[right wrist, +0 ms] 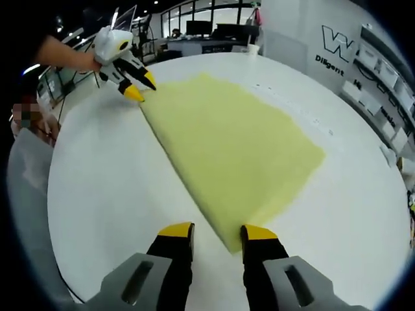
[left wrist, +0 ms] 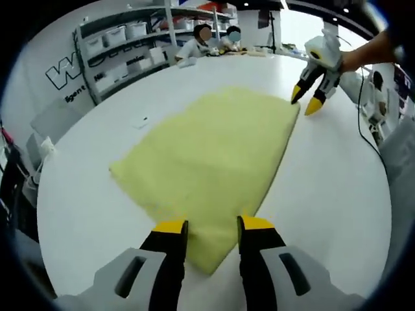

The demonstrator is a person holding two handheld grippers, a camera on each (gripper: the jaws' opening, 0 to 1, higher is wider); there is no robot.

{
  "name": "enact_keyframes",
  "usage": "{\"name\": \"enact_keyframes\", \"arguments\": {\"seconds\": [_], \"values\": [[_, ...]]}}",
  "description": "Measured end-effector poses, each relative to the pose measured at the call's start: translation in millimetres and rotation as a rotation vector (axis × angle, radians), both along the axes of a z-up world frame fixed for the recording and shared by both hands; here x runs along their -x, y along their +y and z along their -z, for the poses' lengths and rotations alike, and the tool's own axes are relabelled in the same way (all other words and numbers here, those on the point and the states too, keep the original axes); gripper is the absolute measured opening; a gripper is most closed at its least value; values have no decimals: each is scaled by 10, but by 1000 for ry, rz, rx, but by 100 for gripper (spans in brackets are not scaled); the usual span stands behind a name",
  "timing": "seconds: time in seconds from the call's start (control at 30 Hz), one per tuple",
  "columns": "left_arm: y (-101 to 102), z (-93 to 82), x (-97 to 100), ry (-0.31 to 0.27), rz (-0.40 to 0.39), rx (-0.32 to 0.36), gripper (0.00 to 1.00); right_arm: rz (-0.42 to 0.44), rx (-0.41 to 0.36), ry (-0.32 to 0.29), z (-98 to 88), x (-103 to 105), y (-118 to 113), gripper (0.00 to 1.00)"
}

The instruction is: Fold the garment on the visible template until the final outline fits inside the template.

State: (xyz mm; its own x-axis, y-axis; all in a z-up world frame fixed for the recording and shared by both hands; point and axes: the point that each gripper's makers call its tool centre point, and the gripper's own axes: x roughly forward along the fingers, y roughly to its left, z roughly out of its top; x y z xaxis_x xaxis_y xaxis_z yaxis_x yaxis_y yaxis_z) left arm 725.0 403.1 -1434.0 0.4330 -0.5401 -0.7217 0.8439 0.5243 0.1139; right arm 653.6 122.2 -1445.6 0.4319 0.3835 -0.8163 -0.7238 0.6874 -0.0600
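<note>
Left gripper [left wrist: 212, 225] parted, yellow garment [left wrist: 214, 155] — flat (white table [left wrist: 337, 194])

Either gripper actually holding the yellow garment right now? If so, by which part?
Nothing is held. The left gripper has open jaws straddling one corner of the garment without pinching it; the right gripper is open at the opposite corner. The cloth lies flat on the table.

Table [left wrist: 337, 194]: white, smooth, with a rounded edge; seen in both gripper views.

Directly on it:
- Garment [left wrist: 214, 162]: pale yellow cloth, lying flat in a rough four-sided shape near the middle of the table, with one corner tapering to a point. No wrinkles large enough to tell.
- Small white item [left wrist: 139, 121]: flat, just beside the garment's edge in the left gripper view; too small to identify.
</note>
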Motion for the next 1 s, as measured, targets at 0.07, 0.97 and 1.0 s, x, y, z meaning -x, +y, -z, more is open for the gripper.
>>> {"name": "enact_keyframes", "arguments": {"seconds": [0.07, 0.97, 1.0], "values": [[20, 1, 20, -1, 4, -8, 37, -1, 3, -2, 1, -6, -3, 23], [191, 58, 181, 10, 7, -83, 26, -92, 180, -77, 27, -108, -195, 2], [190, 51, 195, 7, 13, -93, 26, -91, 189, -79, 25, -113, -211, 2]]}}
